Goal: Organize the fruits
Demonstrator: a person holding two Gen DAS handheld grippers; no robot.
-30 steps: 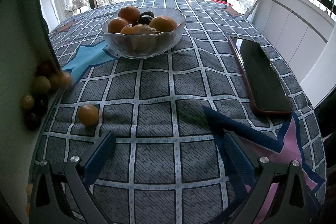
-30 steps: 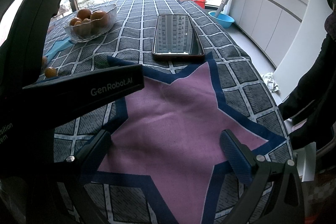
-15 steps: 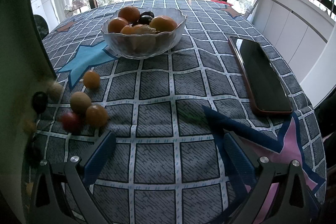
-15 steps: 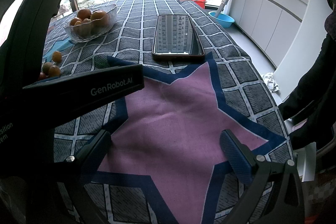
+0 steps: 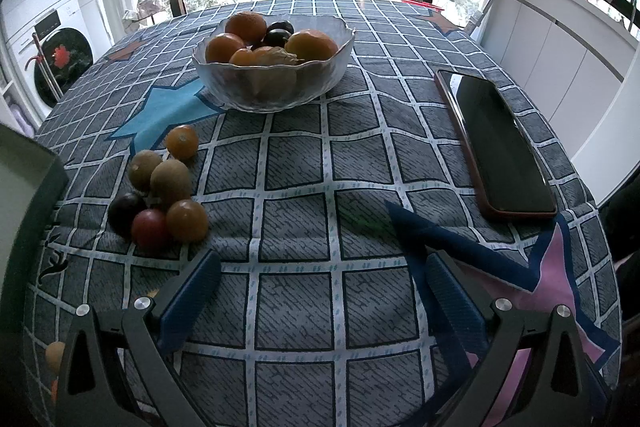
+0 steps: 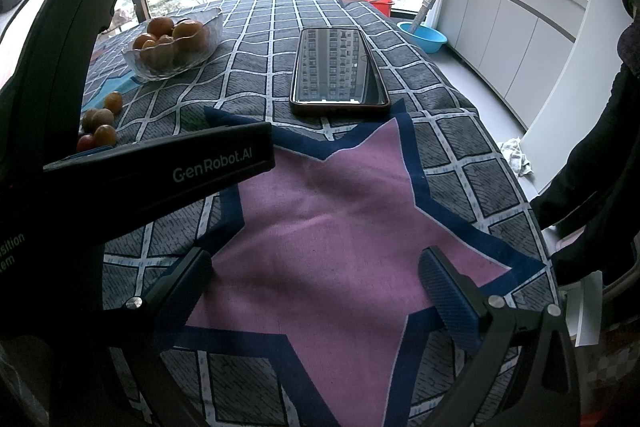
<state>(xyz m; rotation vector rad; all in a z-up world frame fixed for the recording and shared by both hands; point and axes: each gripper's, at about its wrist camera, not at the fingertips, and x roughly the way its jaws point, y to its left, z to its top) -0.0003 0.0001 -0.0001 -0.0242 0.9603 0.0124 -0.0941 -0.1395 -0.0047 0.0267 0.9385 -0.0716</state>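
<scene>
- Your left gripper (image 5: 320, 291) stands wide open over the checked tablecloth (image 5: 296, 167) and holds nothing.
- Your right gripper (image 6: 316, 287) is likewise spread wide and empty, hovering above the pink star patch (image 6: 332, 227).
- The loose fruit cluster (image 5: 160, 195) lies on the cloth ahead and to the left of your left jaws, just beyond the left fingertip. It includes an orange fruit (image 5: 187, 220) nearest the jaws, a red one (image 5: 150, 229) touching it, a dark one (image 5: 125, 211), and two brownish ones behind.
- One more orange fruit (image 5: 182, 142) sits apart, between the cluster and the glass bowl (image 5: 274, 83).
- The bowl, already part filled, stands further ahead, well beyond the cluster.
- Judgement: the left gripper is much the nearer; the right is well apart, with the phone (image 6: 338, 67) ahead of it. The fruits are round, so no axis governs the grasp.
</scene>
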